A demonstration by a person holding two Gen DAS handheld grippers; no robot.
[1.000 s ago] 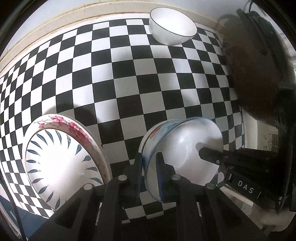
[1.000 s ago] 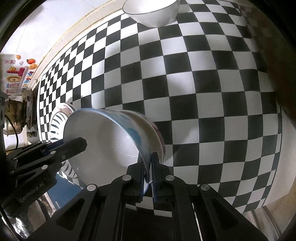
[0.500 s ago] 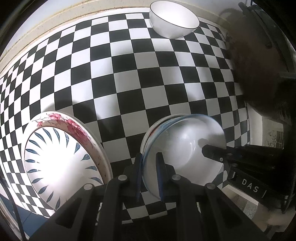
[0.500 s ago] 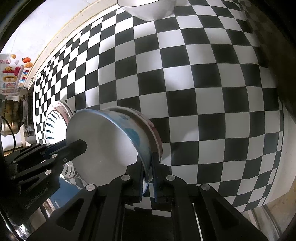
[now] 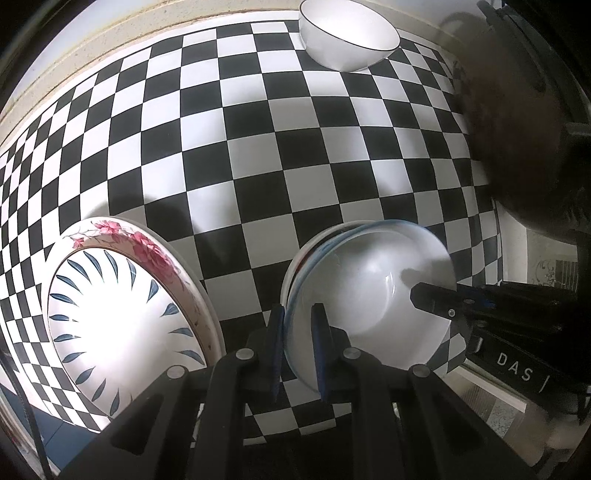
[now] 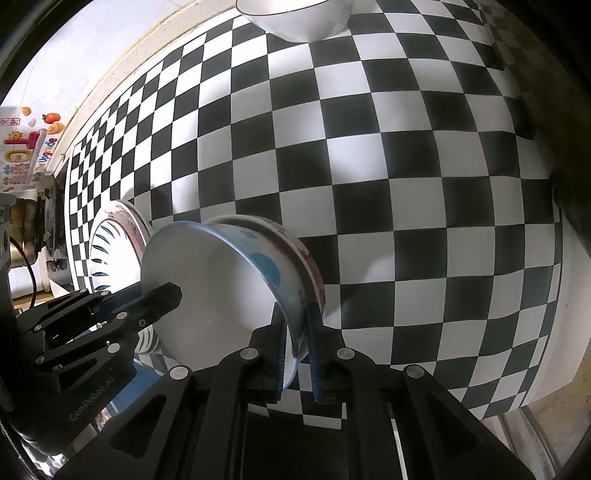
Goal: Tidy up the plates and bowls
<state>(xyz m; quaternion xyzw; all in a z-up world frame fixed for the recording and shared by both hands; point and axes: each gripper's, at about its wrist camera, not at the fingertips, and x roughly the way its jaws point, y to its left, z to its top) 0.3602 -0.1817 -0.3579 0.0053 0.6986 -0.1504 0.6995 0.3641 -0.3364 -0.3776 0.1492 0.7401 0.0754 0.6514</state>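
A white bowl with blue patches [image 5: 369,295] [image 6: 221,288] sits tilted inside a bowl with red markings [image 6: 312,269] on the checkered cloth. My left gripper [image 5: 298,314] is shut on the blue-patched bowl's near rim. My right gripper [image 6: 296,314] straddles the opposite rim. Its jaws are opening, with the rim still between them and a thin gap at the pads. Each gripper shows in the other's view, reaching over the bowl. A blue-leaf plate [image 5: 122,325] [image 6: 107,243] lies on a pink-flowered plate [image 5: 147,243] to the left. A plain white bowl [image 5: 347,37] [image 6: 295,18] stands at the far edge.
The black-and-white checkered cloth [image 5: 258,147] covers the table, whose edge runs close on the right [image 6: 554,332]. A dark sleeve [image 5: 517,129] looms at the right of the left wrist view. Colourful stickers [image 6: 26,147] and a metal object [image 6: 22,229] sit at the far left.
The right gripper's fingers have parted a little around the rim. The blue-patched bowl has settled lower into the red-marked bowl. The left gripper keeps its hold.
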